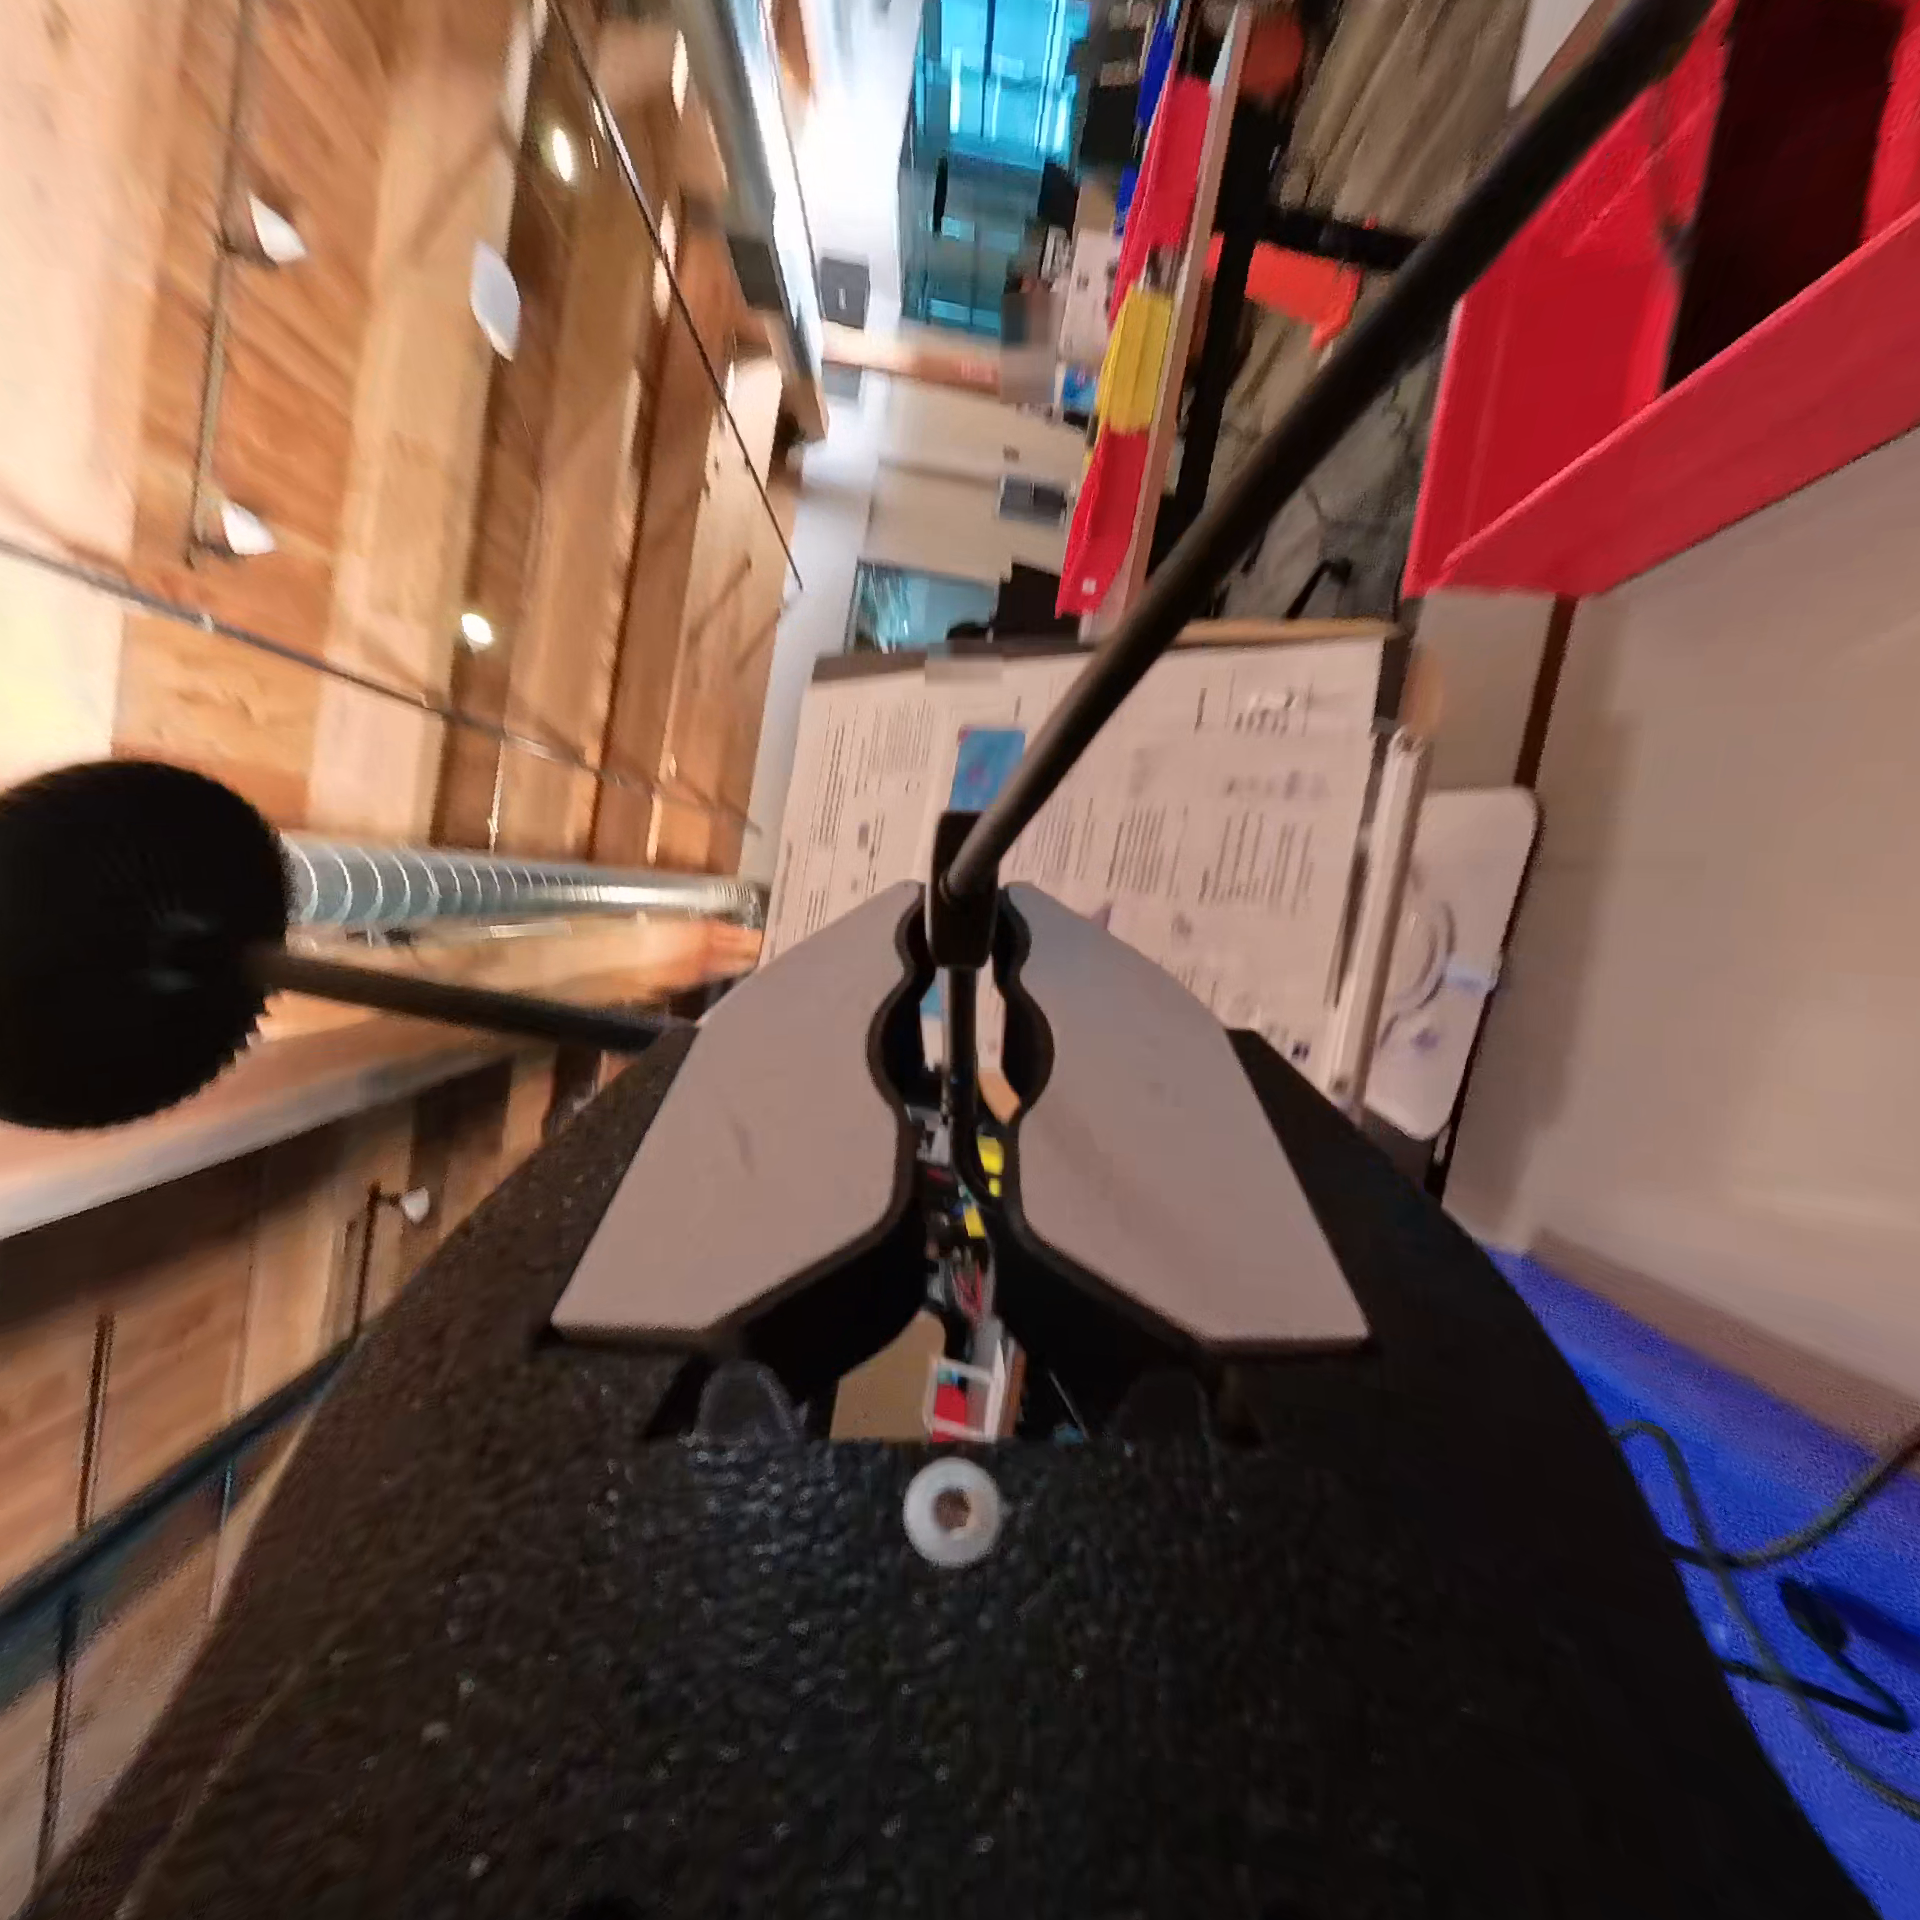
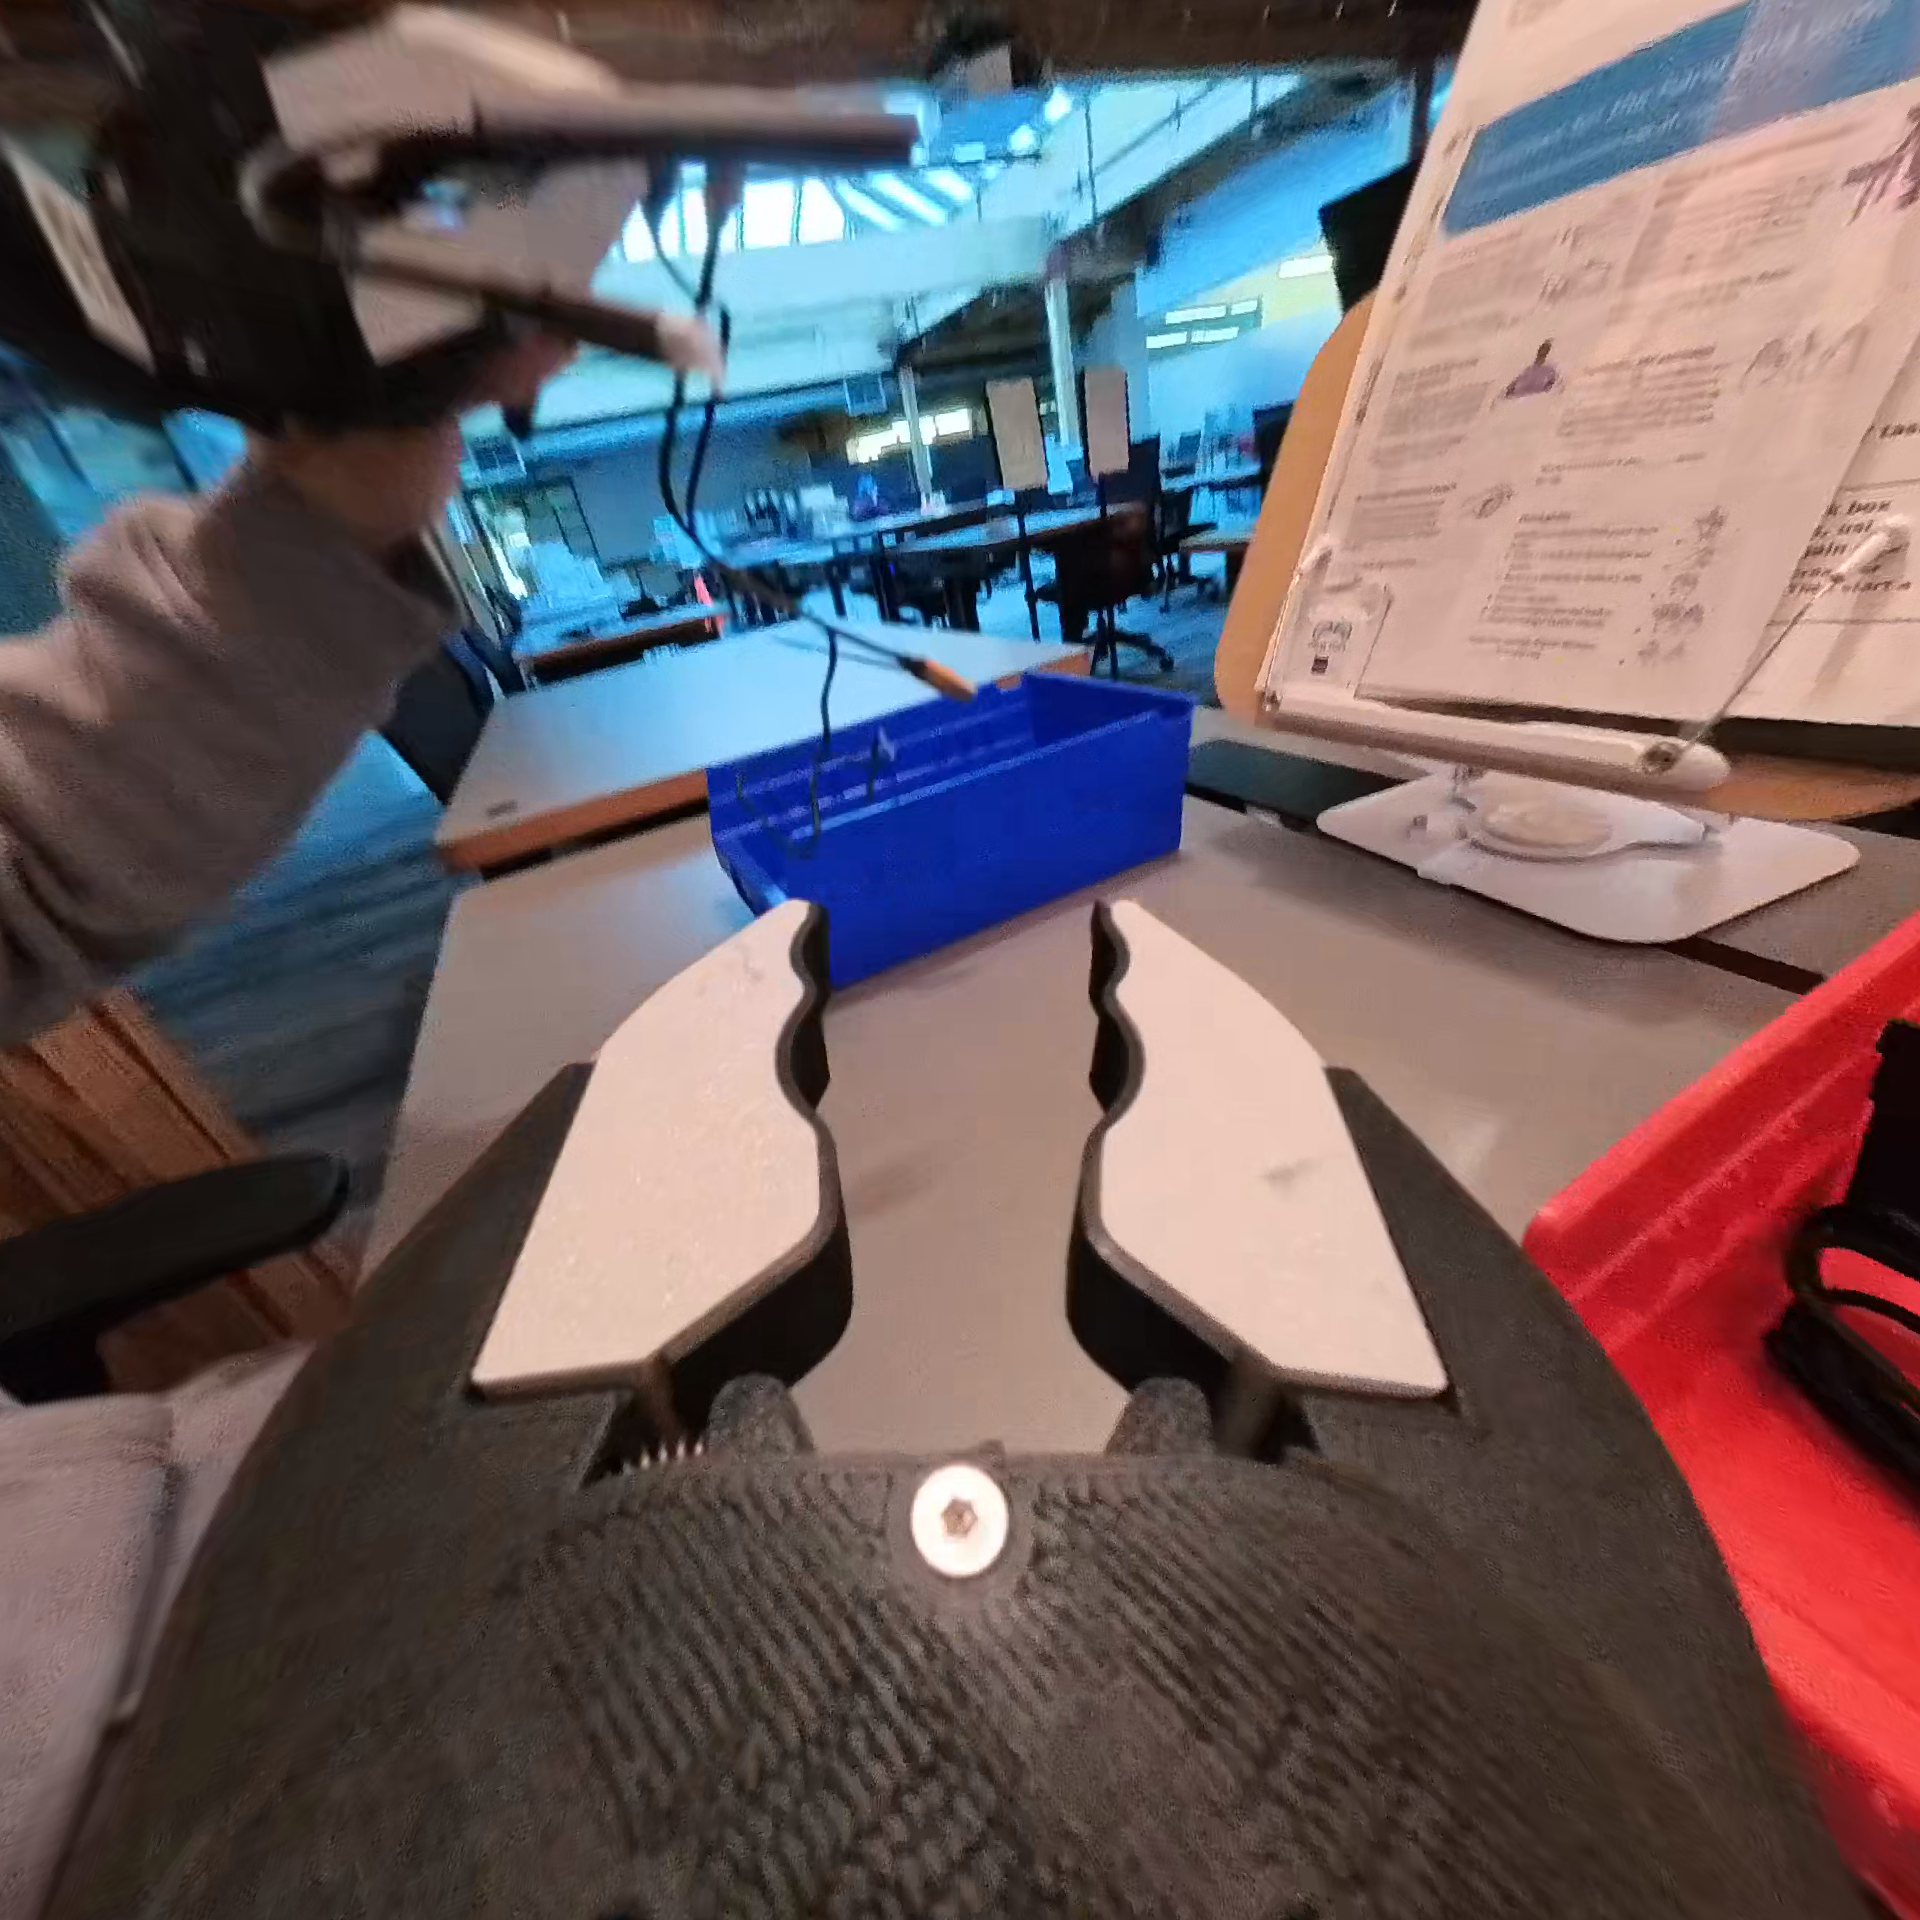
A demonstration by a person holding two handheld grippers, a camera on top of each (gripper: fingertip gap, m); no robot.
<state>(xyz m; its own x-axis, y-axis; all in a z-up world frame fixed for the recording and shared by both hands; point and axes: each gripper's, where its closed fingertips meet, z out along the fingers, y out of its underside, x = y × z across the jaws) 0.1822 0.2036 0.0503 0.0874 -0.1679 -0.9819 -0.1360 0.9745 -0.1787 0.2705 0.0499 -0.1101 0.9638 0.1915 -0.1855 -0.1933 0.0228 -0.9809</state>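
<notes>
My left gripper point(image 1: 961, 914) is shut on a thin black cable point(image 1: 1247, 499), pinching a small black connector at its fingertips. The cable runs up and to the right from there. A black foam ball point(image 1: 114, 935) on a dark stem shows at the left, and I cannot tell what it belongs to. In the right wrist view the left gripper point(image 2: 810, 239) is held high at the upper left, and the cable point(image 2: 681, 447) hangs from it into a blue bin point(image 2: 966, 821). My right gripper point(image 2: 956, 935) is open and empty, low over the grey table point(image 2: 1351, 997), just in front of the blue bin.
A red bin point(image 2: 1704, 1299) with black cables in it stands at the right, and it also shows in the left wrist view point(image 1: 1662, 416). A white document stand point(image 2: 1590, 852) with printed sheets is behind the table. A person's grey sleeve point(image 2: 208, 665) holds the left gripper. A chair armrest point(image 2: 156, 1236) is at the left. The gap from one gripper's tips to the other's is roughly 25 cm.
</notes>
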